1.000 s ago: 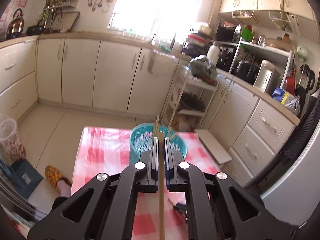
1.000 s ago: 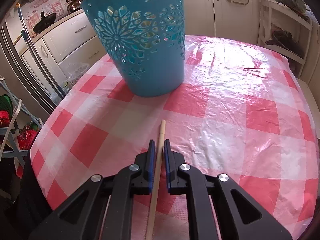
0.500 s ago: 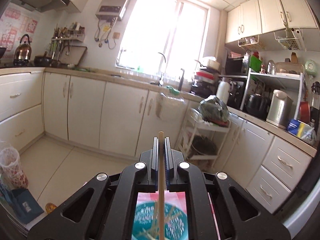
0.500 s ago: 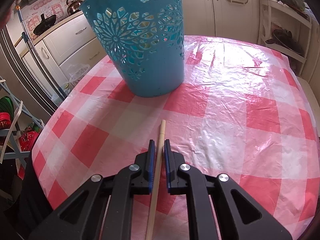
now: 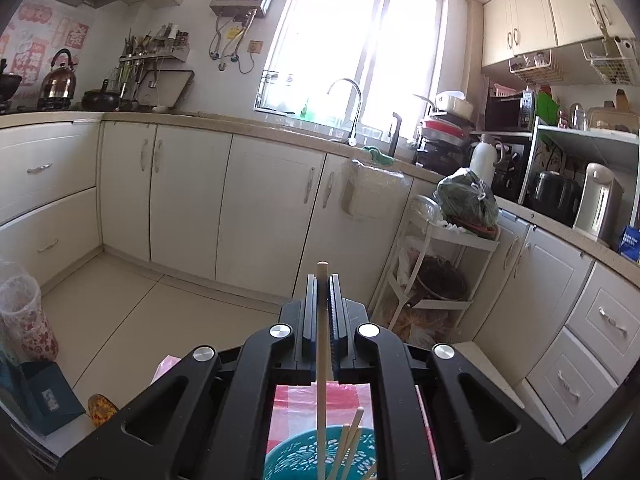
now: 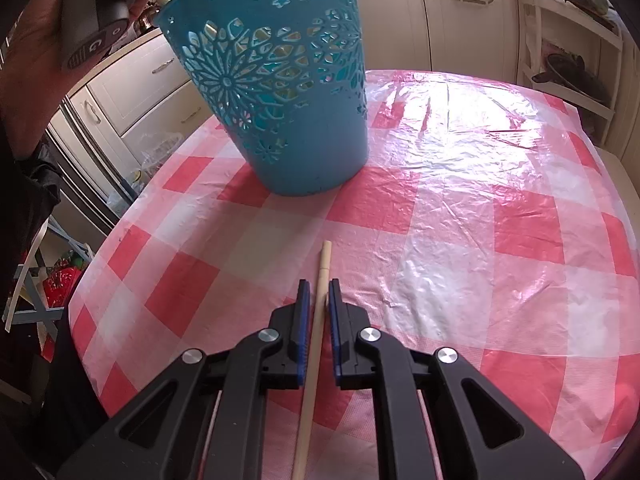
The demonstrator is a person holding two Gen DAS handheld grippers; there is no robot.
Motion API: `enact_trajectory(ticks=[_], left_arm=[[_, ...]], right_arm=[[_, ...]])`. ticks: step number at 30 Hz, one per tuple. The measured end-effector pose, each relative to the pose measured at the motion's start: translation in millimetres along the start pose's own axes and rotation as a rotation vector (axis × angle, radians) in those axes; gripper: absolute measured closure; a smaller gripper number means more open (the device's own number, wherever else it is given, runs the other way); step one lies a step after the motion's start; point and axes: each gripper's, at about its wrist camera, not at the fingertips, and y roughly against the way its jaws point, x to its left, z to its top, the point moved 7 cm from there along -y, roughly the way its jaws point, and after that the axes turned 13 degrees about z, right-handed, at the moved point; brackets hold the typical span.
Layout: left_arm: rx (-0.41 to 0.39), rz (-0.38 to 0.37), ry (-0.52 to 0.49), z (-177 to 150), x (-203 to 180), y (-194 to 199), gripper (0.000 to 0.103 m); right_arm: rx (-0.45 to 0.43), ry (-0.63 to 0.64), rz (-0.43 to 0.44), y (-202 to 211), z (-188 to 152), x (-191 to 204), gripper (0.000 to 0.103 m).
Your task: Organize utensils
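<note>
L gripper [image 5: 320,280] jaws pinching chopstick [image 5: 321,340], stick upright over teal basket [image 5: 308,456]. Risk: lower tip snags chopsticks already inside [image 5: 352,436] or lattice rim, bounces out onto counter [image 6: 460,184].
R gripper [image 6: 318,292] jaws nipping 2nd chopstick [image 6: 314,340] near basket foot; thin stick may slip or pivot when lifted.

Two tools [image 5: 322,280] [image 6: 319,284], each with one chopstick [image 5: 321,344] [image 6: 316,320]; one teal basket [image 6: 280,80]; one checked tablecloth [image 6: 460,208].
</note>
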Motion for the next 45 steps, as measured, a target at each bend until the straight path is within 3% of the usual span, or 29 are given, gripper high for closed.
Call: enact_trajectory(ticks=[8,10,14,19,21,23,28,35,38,45], left_arm=[[0.170,0.020,-0.186,-54.3,-3.4,-2.1,0.097],[0.179,0.035,-0.206,-63.5,3.7,7.2,0.091],[0.160,0.074,-0.168,-68.9,36.8,35.3,0.052],[0.190,0.100,-0.095,-81.0,82.6,56.7,0.049],[0.212,0.111,-0.062,-91.4,101.7,65.0,0.048],[0.242,0.117,-0.030,-104.5,118.8,73.0,0.045],[0.320,0.144,0.033,-144.8,152.0,88.6,0.037],[0.407,0.140,0.075,-180.0,165.9,100.5,0.036],[0.398,0.132,0.075,-176.0,160.8,106.6,0.032],[0.327,0.119,0.069,-152.8,142.8,123.1,0.021]], right_arm=[[0.006,-0.006,0.016,1.0,0.1,0.5,0.089],[0.010,-0.004,0.016,1.2,0.5,1.8,0.087],[0.020,0.016,-0.030,-1.6,0.2,6.3,0.087],[0.056,0.190,-0.215,-9.7,-3.0,25.2,0.095],[0.058,0.176,-0.201,-8.8,-4.2,26.1,0.097],[0.042,0.095,-0.118,-1.2,-5.4,22.0,0.097],[-0.126,-0.055,0.174,55.3,12.4,34.8,0.097],[-0.363,-0.045,0.363,129.3,96.3,71.8,0.097],[-0.458,-0.011,0.355,146.3,140.7,83.0,0.097],[-0.659,0.026,0.173,136.6,235.0,84.5,0.097]])
